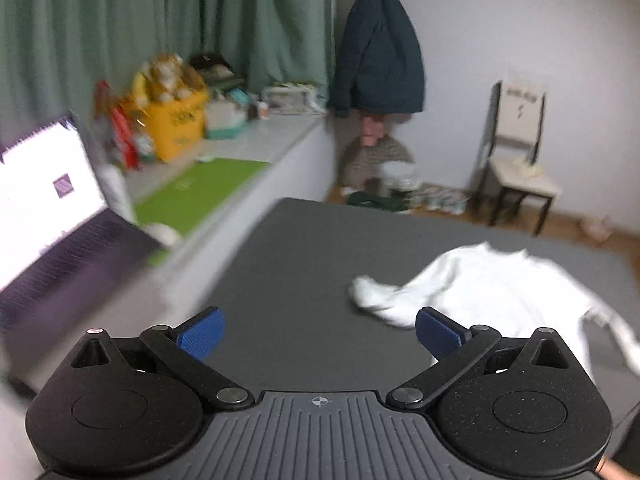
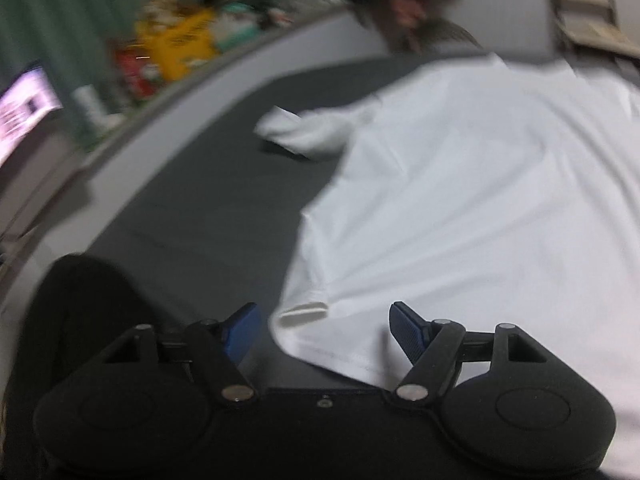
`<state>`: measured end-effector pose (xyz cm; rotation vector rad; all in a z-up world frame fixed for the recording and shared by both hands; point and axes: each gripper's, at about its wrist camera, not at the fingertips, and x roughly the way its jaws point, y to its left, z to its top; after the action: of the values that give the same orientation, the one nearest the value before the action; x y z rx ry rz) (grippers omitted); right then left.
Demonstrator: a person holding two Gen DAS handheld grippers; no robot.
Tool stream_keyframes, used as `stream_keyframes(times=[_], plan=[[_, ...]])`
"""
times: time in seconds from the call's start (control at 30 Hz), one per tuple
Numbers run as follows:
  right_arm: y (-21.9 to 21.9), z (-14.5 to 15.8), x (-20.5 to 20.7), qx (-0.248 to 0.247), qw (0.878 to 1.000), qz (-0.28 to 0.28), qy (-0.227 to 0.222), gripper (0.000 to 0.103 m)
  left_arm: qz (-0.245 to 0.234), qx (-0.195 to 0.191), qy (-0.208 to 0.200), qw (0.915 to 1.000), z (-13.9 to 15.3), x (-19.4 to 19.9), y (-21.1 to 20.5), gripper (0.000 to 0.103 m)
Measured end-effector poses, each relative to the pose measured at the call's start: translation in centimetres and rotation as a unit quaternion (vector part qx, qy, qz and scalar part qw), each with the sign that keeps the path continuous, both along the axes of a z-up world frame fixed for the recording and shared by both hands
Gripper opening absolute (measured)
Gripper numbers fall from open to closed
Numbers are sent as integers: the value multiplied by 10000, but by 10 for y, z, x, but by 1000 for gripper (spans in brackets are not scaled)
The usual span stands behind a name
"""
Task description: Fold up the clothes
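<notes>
White long-sleeved shirt (image 2: 460,184) lies spread on the dark grey mat (image 1: 288,272), its hem corner between the spread blue fingers of the right hand-held gripper (image 2: 324,330). The left hand-held gripper (image 1: 320,334) (also spread, holding nothing) hovers left of the shirt's sleeve (image 1: 374,294).

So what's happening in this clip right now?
A person holding two grippers is about to fold a white long-sleeved shirt spread on a dark grey mat. The right gripper is open at the shirt's near hem corner, not yet gripping. The left gripper is open too, over bare mat, with the shirt off to its right.
</notes>
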<state>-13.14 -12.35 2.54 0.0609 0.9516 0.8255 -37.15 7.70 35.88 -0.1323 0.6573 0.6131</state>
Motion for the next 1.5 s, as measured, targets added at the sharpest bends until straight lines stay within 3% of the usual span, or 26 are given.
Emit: stream_keyframes(times=[0.1, 0.17, 0.27, 0.3, 0.4, 0.47, 0.5, 0.57, 0.67, 0.77, 0.8, 0.93, 0.97, 1.0, 1.07, 1.17, 1.27, 1.4, 1.5], plan=[[8, -22, 7, 86, 9986, -252, 459, 68, 255, 400, 417, 9980, 11, -22, -9, 102], [14, -27, 5, 189, 9982, -330, 459, 68, 416, 742, 712, 9938, 17, -34, -16, 102], [24, -31, 2, 310, 9978, -429, 408, 66, 522, 939, 998, 9892, 17, -39, -21, 102], [27, -32, 1, 350, 9975, -463, 391, 55, 423, 837, 1015, 9904, 9, -37, -20, 102], [36, -36, -2, 472, 9967, -562, 340, 41, -182, 168, 1008, 9946, -36, -22, -22, 102], [43, -39, -5, 553, 9960, -628, 305, 33, -554, -366, 995, 9928, -74, -7, -25, 102], [46, -40, -6, 593, 9956, -661, 288, 22, -718, -627, 1004, 9904, -94, 2, -27, 102], [53, -42, -8, 679, 9949, -695, 250, 4, -854, -749, 1049, 9880, -126, 15, -34, 102], [69, -35, -15, 982, 9948, -242, 122, 4, -1012, -796, 1145, 9850, -168, 33, -45, 102], [90, -24, -22, 1070, 9941, 112, -137, 4, -1102, -550, 1211, 9850, -182, 45, -48, 102], [96, -25, -19, 1117, 9935, 196, 11, 4, -1112, -512, 1215, 9850, -184, 48, -48, 102], [121, -46, -8, 217, 9966, 520, 606, 8, -1137, -968, 965, 9841, -191, 59, -47, 102], [116, -47, -5, 326, 9955, 536, 712, 12, -1177, -1120, 849, 9831, -195, 67, -46, 102], [111, -47, -2, 445, 9942, 554, 806, 34, -1217, -1272, 732, 9817, -198, 74, -45, 102], [93, -40, -5, 736, 9918, 601, 852, 59, -1322, -1547, 492, 9778, -205, 91, -44, 102], [44, -16, -20, 729, 9957, 514, 251, 58, -1452, -1724, 236, 9740, -219, 129, -49, 102], [-36, 3, -25, 101, 9988, -355, -318, 58, -1423, -1718, 278, 9744, -242, 168, -55, 102], [-163, 6, -14, -550, 9816, -1803, -305, 44, -1376, -2085, 465, 9672, -275, 210, -62, 102], [-230, 1, 0, -1062, 9686, -2247, 12, 44, -1423, -2408, 527, 9586, -293, 229, -70, 102]])
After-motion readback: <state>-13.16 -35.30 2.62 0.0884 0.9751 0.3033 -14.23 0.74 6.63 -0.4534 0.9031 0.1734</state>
